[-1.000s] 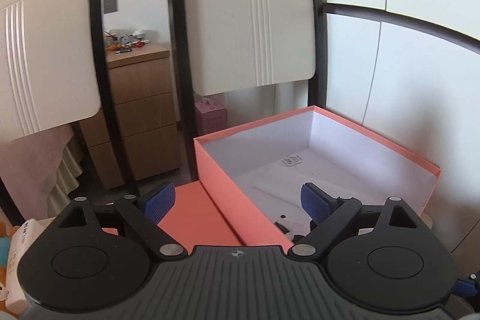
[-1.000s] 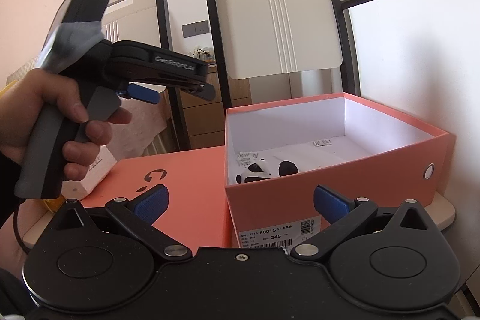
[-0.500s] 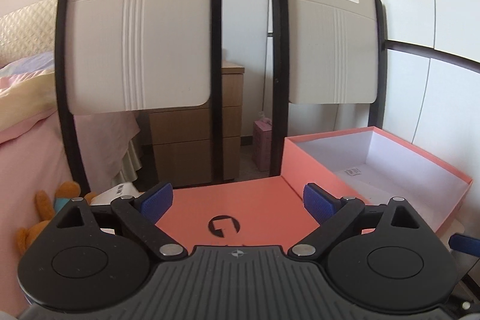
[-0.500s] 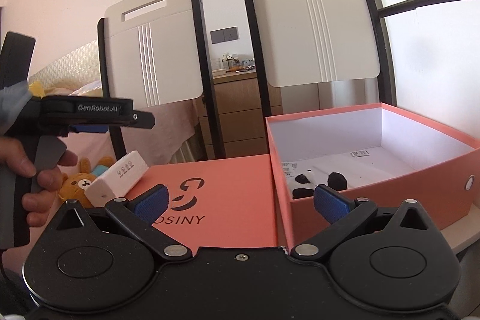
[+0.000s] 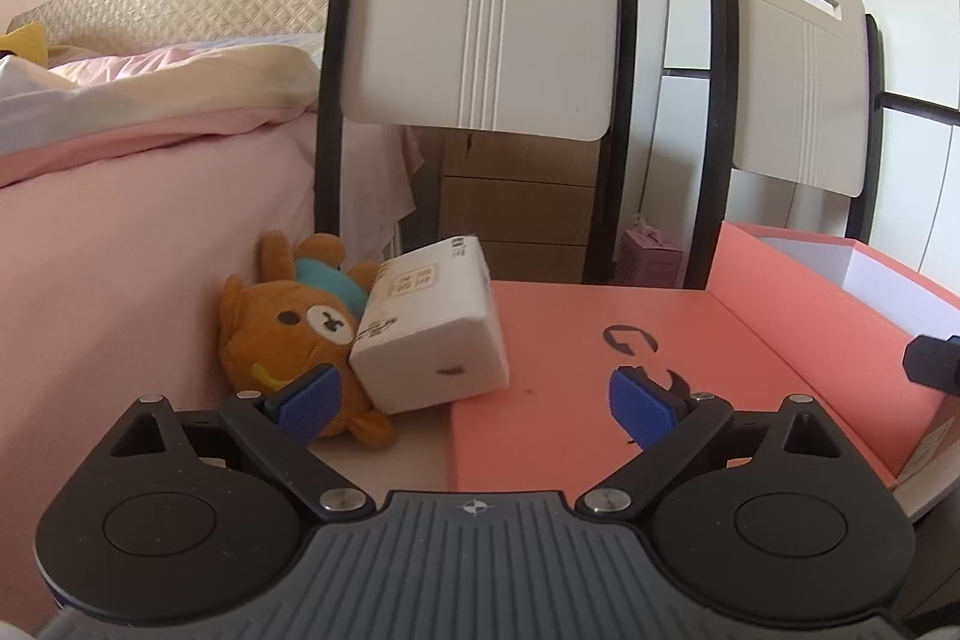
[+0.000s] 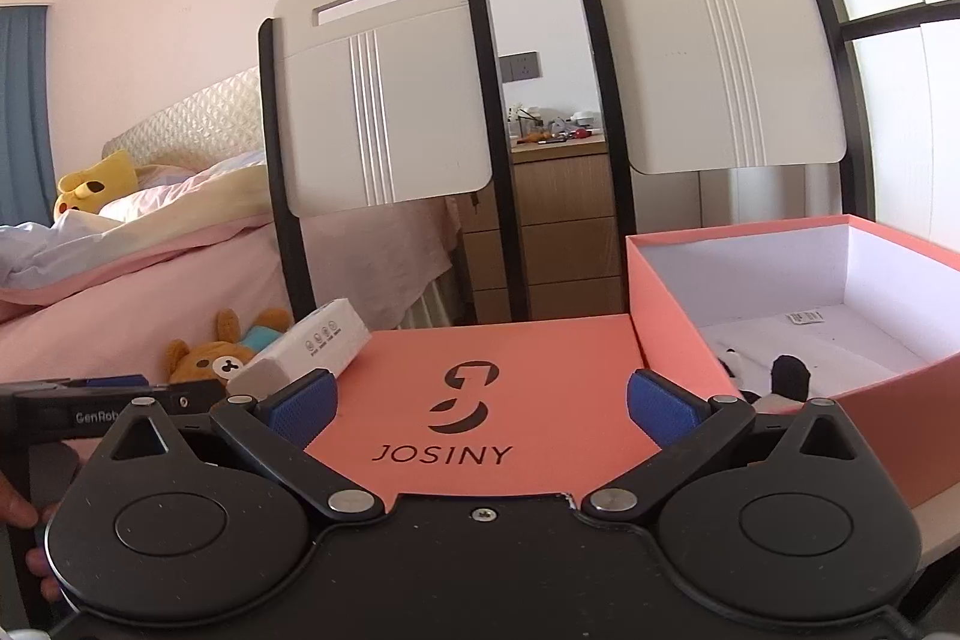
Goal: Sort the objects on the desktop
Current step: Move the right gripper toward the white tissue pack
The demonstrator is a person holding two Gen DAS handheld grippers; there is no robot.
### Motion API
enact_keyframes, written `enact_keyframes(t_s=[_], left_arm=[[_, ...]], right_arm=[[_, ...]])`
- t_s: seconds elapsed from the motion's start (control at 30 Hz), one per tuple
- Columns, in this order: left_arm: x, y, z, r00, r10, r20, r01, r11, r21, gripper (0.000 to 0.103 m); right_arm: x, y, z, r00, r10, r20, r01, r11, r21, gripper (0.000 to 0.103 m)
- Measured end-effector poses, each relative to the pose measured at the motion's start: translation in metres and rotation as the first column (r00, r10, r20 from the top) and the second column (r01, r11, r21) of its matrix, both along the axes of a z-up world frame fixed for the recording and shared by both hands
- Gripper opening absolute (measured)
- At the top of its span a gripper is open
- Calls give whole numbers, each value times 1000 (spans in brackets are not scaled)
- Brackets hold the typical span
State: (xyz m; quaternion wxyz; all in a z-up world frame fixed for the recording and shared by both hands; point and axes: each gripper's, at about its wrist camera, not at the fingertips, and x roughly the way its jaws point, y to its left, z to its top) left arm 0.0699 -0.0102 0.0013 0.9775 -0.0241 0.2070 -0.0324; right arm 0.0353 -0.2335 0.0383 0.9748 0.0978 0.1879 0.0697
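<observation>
We are opening the empty left gripper [image 5: 474, 400] toward the white carton [image 5: 429, 325], lying just ahead, long axis running far-left, leaning on the lid [image 5: 660, 370] beside the teddy bear [image 5: 294, 325]; the right gripper [image 6: 480, 400], farther away, is spread, empty.

We can see only the head and one foot of the teddy bear [image 5: 288, 334], since the white carton [image 5: 429, 325] covers its side. Of the black-and-white plush [image 6: 774, 379] in the coral box [image 6: 672, 340], just scraps show. The carton's print is too small to read.
</observation>
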Motion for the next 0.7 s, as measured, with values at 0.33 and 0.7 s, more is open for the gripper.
enact_keyframes(t_s=[0.33,0.7], left_arm=[[-14,26,-10,994,36,99,-38,999,17,98],[-16,33,-15,991,57,121,-59,998,12,98]], right_arm=[[8,14,-2,1000,5,27,-6,1000,23,103],[19,23,-8,1000,-1,12,1,1000,29,103]])
